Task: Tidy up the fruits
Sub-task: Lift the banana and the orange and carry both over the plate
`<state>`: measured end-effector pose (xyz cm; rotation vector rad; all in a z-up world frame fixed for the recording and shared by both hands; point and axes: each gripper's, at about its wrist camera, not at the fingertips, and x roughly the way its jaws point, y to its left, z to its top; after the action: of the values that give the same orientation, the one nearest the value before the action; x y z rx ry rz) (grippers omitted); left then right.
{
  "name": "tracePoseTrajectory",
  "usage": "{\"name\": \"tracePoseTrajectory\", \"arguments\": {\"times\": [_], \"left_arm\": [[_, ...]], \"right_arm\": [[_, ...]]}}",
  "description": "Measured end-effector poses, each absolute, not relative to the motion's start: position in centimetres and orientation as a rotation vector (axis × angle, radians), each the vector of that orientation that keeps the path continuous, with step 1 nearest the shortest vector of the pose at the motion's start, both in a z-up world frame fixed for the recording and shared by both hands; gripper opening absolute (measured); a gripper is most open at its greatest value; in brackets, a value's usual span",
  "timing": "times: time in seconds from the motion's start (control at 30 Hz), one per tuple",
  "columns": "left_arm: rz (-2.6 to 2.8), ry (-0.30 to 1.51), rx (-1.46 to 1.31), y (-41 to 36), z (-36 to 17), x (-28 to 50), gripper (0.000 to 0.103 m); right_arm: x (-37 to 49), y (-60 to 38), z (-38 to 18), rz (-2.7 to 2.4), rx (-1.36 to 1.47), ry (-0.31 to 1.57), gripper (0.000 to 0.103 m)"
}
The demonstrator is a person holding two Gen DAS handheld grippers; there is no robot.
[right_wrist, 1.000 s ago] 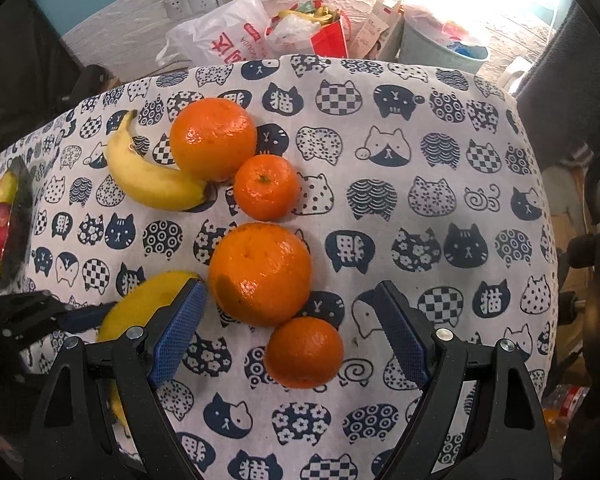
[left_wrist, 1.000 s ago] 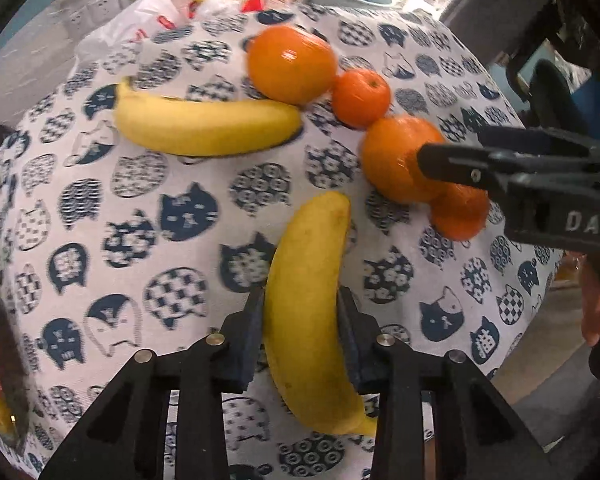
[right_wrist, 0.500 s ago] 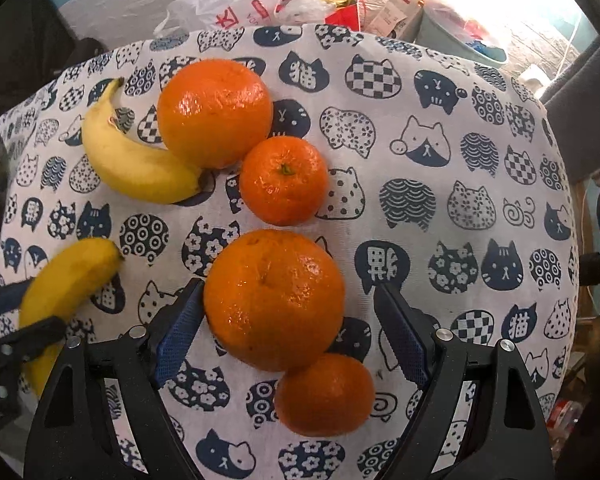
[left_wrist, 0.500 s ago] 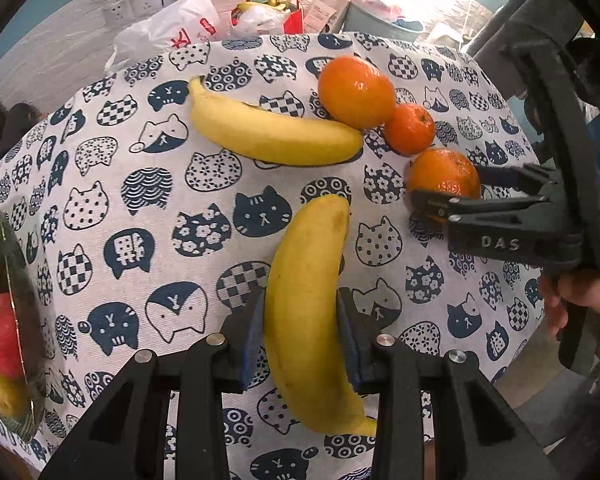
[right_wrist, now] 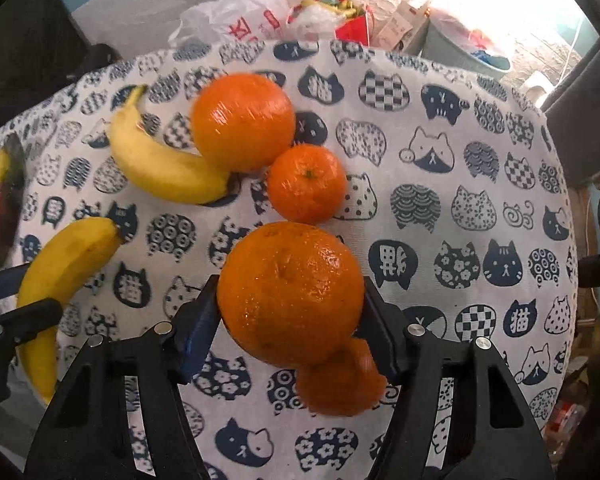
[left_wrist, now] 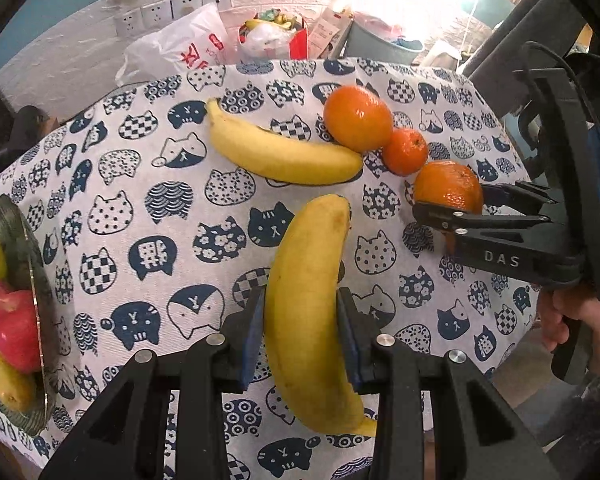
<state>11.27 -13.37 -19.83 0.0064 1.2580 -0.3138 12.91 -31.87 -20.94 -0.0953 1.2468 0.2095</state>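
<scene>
My left gripper [left_wrist: 300,332] is shut on a yellow banana [left_wrist: 312,304] and holds it above the cat-print cloth. My right gripper [right_wrist: 290,320] is shut on a large orange [right_wrist: 290,292], also seen in the left wrist view [left_wrist: 448,186]. A small mandarin [right_wrist: 338,380] lies just under it. A second banana [left_wrist: 280,150], another large orange [left_wrist: 358,118] and a mandarin [left_wrist: 404,152] lie on the cloth beyond. A glass fruit plate [left_wrist: 36,300] with red and yellow fruit sits at the far left.
The cat-print tablecloth [left_wrist: 148,208] covers the table. A white plastic bag [left_wrist: 176,50], a red snack bag [left_wrist: 276,36] and a grey tub [left_wrist: 380,46] stand behind the table by a white brick wall. A hand holds the right gripper's handle [left_wrist: 580,320].
The right gripper has shut on the large orange, which was between open fingers before. The left gripper has lifted and pulled back with the banana, so more of the table and plate shows.
</scene>
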Motion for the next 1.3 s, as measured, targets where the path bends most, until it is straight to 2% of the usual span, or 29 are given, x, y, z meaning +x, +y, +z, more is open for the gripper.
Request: {"name": "tracePoseTrajectory", "arguments": {"times": [0.73, 1.3], "left_arm": [[-0.251, 1.105, -0.054, -8.7, -13.8, 9.1, 0.035], [-0.156, 1.035, -0.137, -2.8, -11.2, 7.4, 0.035]], "right_arm": [[10.8, -27.5, -13.3, 0.313, -0.097, 1.103, 0.066], [10.9, -21.3, -10.7, 0.412, -0.135, 1.05, 0.066]]}}
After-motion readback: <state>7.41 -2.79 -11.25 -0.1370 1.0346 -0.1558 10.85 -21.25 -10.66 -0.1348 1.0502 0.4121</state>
